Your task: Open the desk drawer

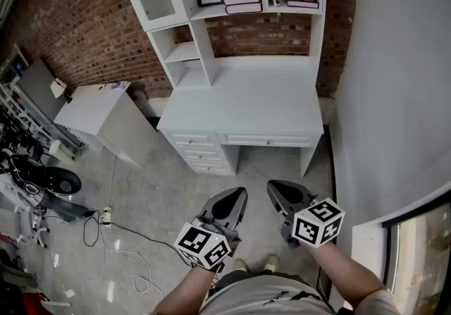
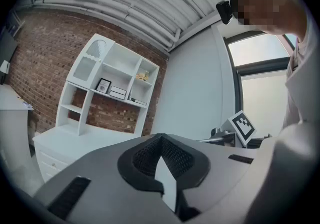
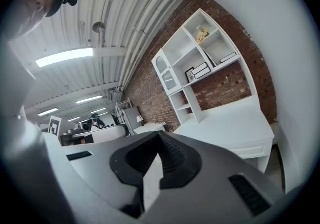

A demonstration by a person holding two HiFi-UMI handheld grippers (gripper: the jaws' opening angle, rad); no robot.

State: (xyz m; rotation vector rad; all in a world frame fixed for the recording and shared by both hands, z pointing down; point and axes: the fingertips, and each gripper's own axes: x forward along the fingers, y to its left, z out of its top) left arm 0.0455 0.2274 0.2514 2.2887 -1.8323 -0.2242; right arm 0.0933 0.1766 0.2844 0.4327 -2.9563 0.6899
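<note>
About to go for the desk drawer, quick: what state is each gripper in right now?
Left gripper: closed, holding nothing.
Right gripper: closed, holding nothing.

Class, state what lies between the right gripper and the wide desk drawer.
Only bare floor lies between the right gripper and the wide desk drawer; the head view shows it.

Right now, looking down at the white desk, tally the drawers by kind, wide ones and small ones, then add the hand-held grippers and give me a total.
Wide drawer: 1
Small drawers: 3, stacked at the desk's left side
Hand-held grippers: 2, the left hand-held gripper and the right hand-held gripper
Total: 6
</note>
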